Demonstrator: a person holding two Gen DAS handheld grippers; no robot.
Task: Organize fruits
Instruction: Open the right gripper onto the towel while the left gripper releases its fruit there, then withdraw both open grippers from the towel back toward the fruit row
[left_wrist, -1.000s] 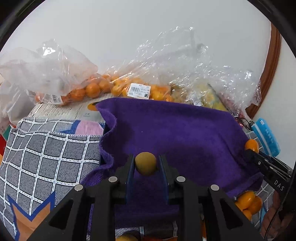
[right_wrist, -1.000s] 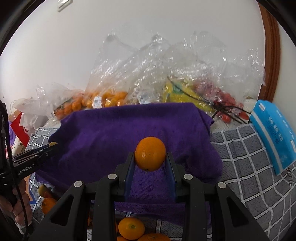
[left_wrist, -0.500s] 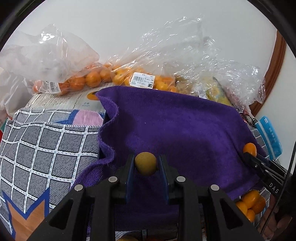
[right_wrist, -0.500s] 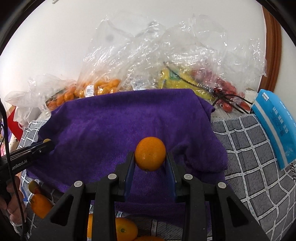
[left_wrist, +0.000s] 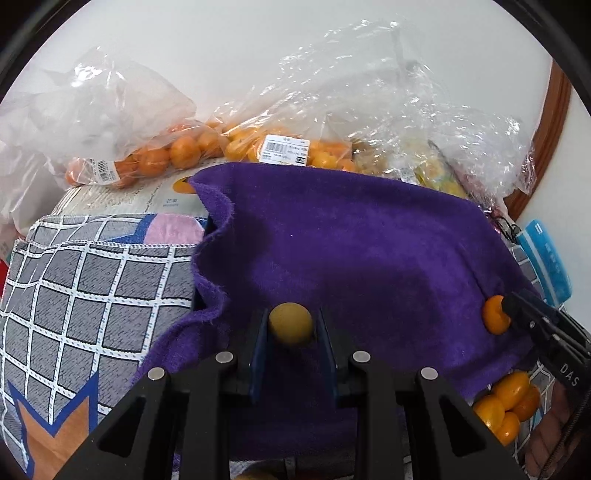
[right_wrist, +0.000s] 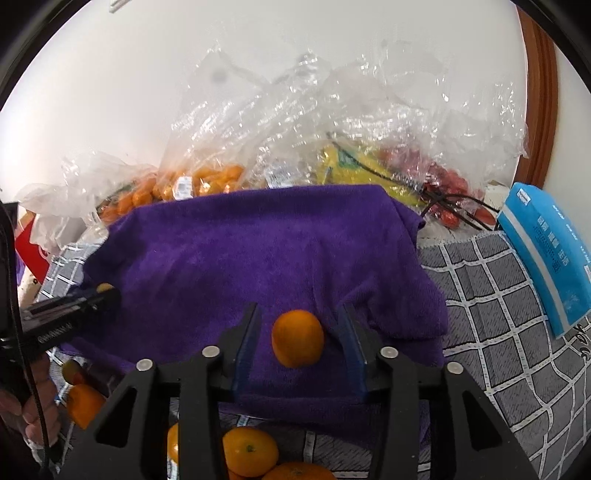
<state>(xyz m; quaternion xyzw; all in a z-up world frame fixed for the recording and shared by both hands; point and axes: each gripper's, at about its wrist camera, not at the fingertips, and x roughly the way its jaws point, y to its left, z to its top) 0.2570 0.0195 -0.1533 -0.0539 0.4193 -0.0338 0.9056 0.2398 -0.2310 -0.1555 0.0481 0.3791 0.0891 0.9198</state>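
Observation:
My left gripper (left_wrist: 291, 328) is shut on a small dull-yellow round fruit (left_wrist: 290, 324) above a purple towel (left_wrist: 354, 251). My right gripper (right_wrist: 298, 336) is open, its jaws wide apart on either side of an orange (right_wrist: 297, 338) that sits on the purple towel (right_wrist: 258, 254). In the left wrist view the right gripper (left_wrist: 506, 314) shows at the right edge with the orange (left_wrist: 495, 319) at its tip. In the right wrist view the left gripper (right_wrist: 105, 291) shows at the left edge with the yellow fruit (right_wrist: 104, 287).
Loose oranges (right_wrist: 249, 450) lie at the towel's near edge and at the right in the left wrist view (left_wrist: 508, 400). Clear plastic bags of oranges (left_wrist: 177, 157), yellow produce (right_wrist: 354, 162) and red fruit (right_wrist: 448, 184) line the back wall. A blue packet (right_wrist: 546, 254) lies on the checked cloth (right_wrist: 491, 314).
My right gripper has opened and let go of the orange, which now rests on the towel. Both grippers have moved forward and lower over the towel. My left gripper stays shut on the yellow fruit.

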